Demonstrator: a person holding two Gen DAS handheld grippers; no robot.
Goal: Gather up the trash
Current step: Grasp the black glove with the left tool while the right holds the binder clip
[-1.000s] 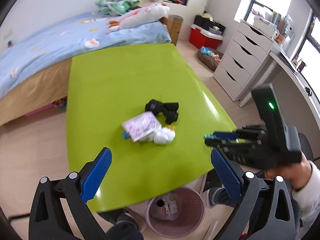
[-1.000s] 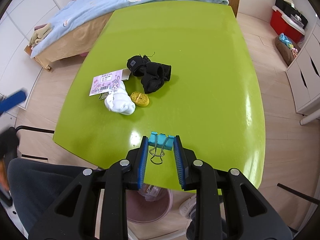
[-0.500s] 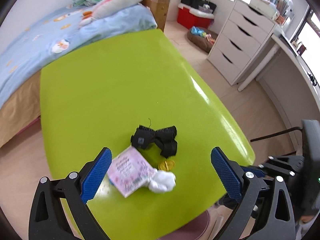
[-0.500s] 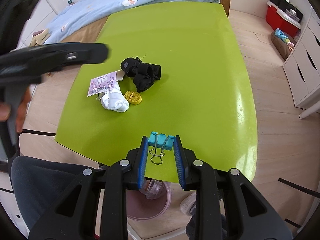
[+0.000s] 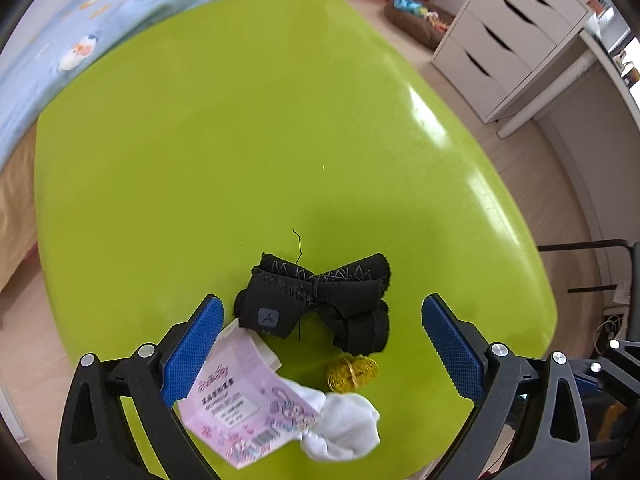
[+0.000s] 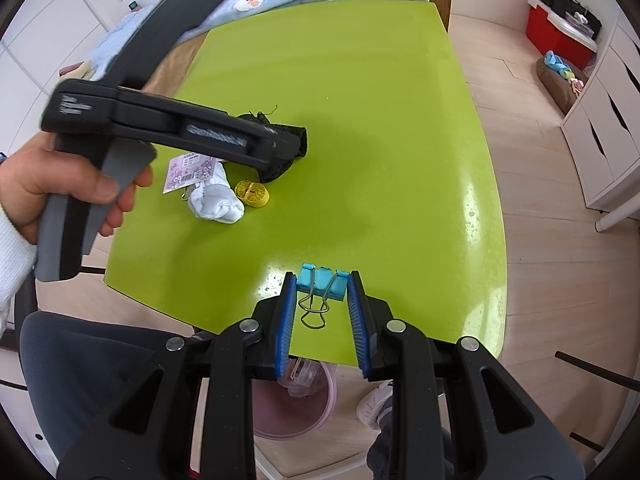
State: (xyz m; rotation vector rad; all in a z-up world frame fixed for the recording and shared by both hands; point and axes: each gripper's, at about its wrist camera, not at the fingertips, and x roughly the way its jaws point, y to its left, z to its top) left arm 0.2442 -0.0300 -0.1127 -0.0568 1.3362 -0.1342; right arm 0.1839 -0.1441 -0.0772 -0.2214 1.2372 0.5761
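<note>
A small pile lies on the green table (image 5: pixel 240 140): a black cloth bundle (image 5: pixel 320 300), a pink printed card (image 5: pixel 240 404), a white sock (image 5: pixel 344 428) and a yellow coil (image 5: pixel 352 372). My left gripper (image 5: pixel 322 312) hangs open just above the pile. Its blue pads (image 5: pixel 196 344) straddle the black bundle and the card without touching them. In the right wrist view a hand (image 6: pixel 80 188) holds that gripper over the black cloth (image 6: pixel 280 168). My right gripper (image 6: pixel 322 280) is shut on a teal binder clip (image 6: pixel 320 284) near the table's front edge.
A pink waste bin (image 6: pixel 296 412) stands on the floor below the table's near edge, under the right gripper. A bed with a blue cover (image 5: pixel 80 20) borders the table's far left. White drawers (image 5: pixel 512 40) stand at the right. A person's dark trouser leg (image 6: pixel 100 360) shows at lower left.
The left gripper came forward and down over the pile, which now fills its lower view. The right gripper stayed put with the clip in it.
</note>
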